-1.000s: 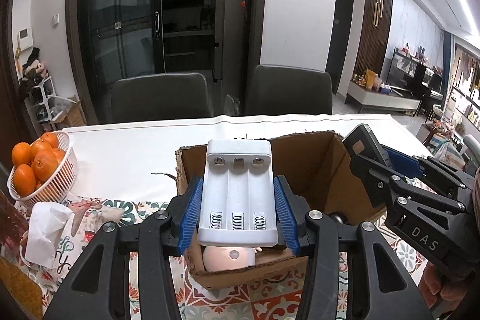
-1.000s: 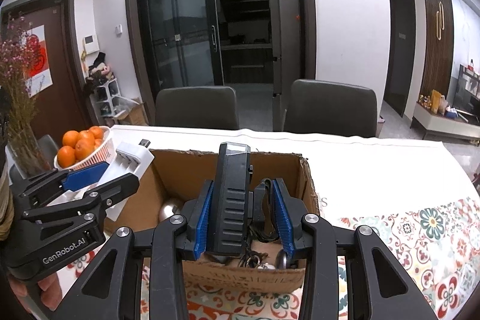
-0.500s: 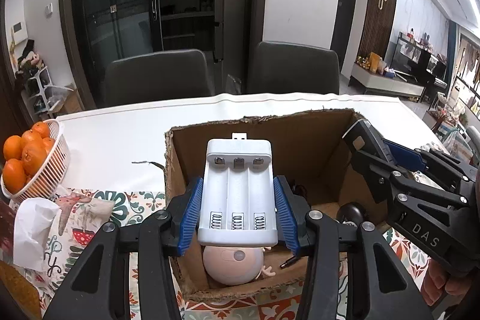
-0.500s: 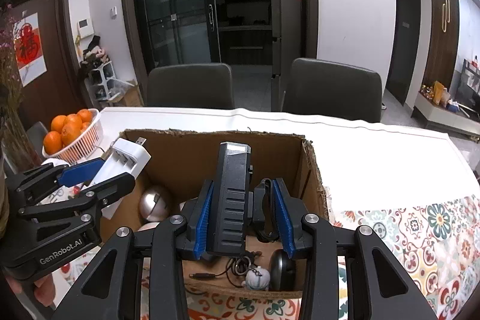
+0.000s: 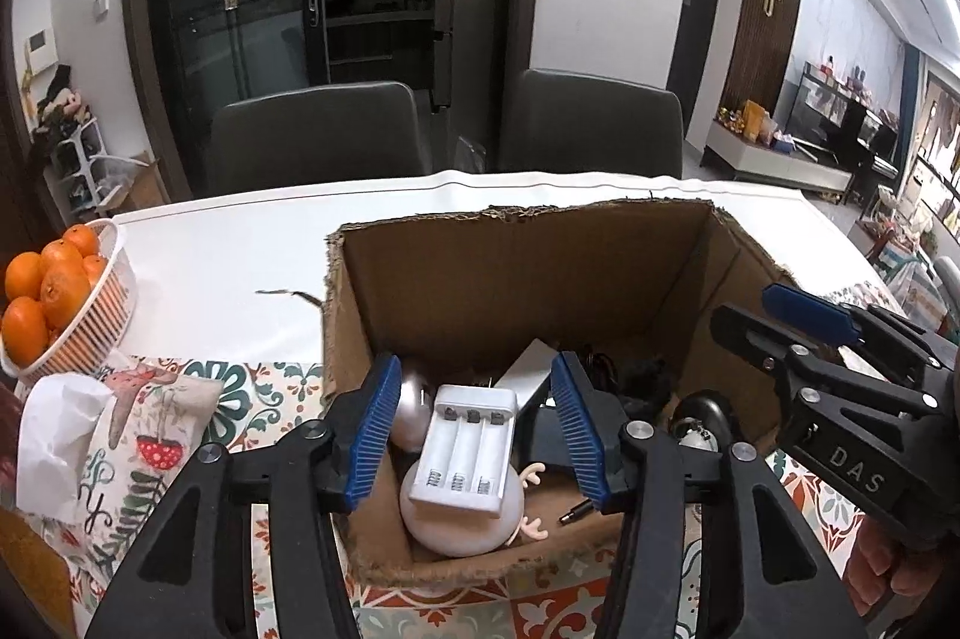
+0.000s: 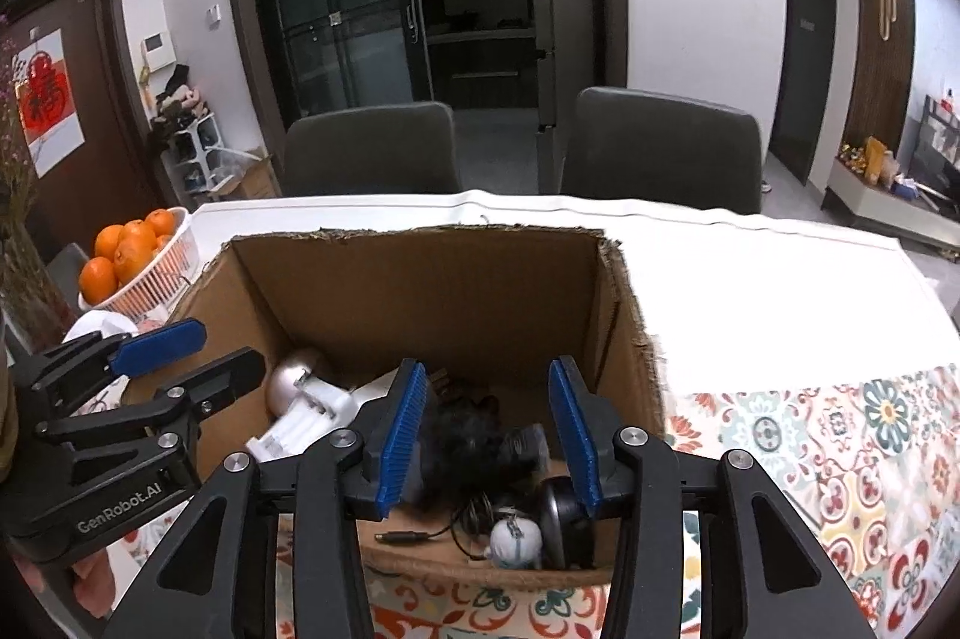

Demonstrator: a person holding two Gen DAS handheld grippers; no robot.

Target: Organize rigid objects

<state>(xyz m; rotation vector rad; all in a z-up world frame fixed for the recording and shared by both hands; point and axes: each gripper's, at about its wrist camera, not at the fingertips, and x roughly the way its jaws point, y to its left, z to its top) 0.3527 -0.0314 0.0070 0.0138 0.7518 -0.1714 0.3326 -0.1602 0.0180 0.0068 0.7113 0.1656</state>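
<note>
An open cardboard box [image 5: 516, 273] stands on the table; it also shows in the right wrist view [image 6: 420, 291]. My left gripper [image 5: 474, 429] is open above the box's near left part. A white battery charger [image 5: 465, 462] lies free below it on a round pale toy [image 5: 462, 525]; the charger shows blurred in the right wrist view [image 6: 306, 420]. My right gripper [image 6: 489, 435] is open and empty over the box's right part, above a black device [image 6: 480, 444], a cable and a dark mouse [image 6: 561, 510]. A silver ball [image 6: 288, 384] lies in the box.
A white basket of oranges [image 5: 66, 303] stands at the left; it shows in the right wrist view too [image 6: 141, 261]. A tissue pack [image 5: 54, 435] lies near it. A patterned cloth [image 6: 810, 459] covers the near table. Two dark chairs [image 5: 318, 135] stand behind.
Both grippers have opened over the box. The white charger has dropped from the left one onto the toy. The black device has dropped from the right one into the box.
</note>
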